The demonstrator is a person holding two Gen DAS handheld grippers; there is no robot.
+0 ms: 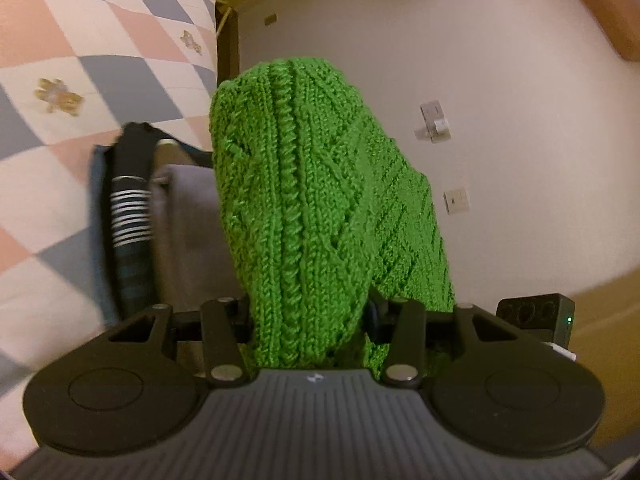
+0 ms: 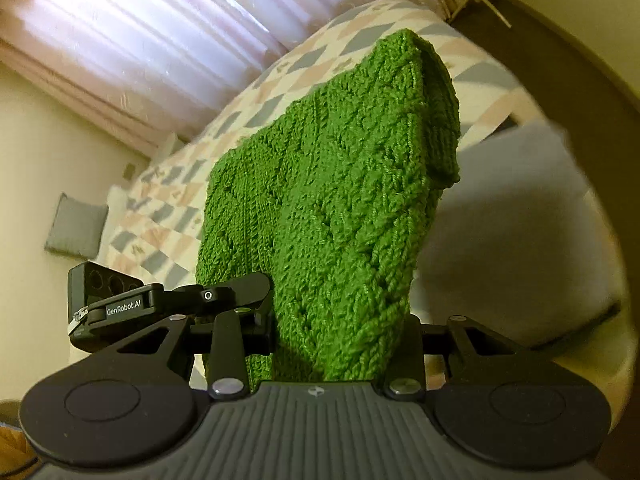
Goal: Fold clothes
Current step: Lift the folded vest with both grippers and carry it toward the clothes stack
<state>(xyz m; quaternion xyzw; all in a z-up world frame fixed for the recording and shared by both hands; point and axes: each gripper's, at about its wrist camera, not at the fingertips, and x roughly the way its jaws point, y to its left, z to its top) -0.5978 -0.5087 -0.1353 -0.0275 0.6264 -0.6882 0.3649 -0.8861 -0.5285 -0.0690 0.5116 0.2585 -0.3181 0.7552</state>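
A green cable-knit garment (image 1: 316,208) fills the middle of the left wrist view and hangs over my left gripper (image 1: 310,320), which is shut on it; the fingertips are hidden by the knit. The same green knit (image 2: 340,208) fills the right wrist view, where my right gripper (image 2: 340,332) is shut on it, fingertips also hidden. The garment is lifted off the bed. The other gripper's body (image 2: 120,304) shows at the left of the right wrist view, close beside the knit.
A bed with a pink, grey and white checked quilt (image 1: 80,80) lies at the left. A stack of folded clothes, dark striped and grey (image 1: 160,220), sits on it. A grey garment (image 2: 520,220), a grey pillow (image 2: 76,226) and curtains (image 2: 160,20) show in the right wrist view.
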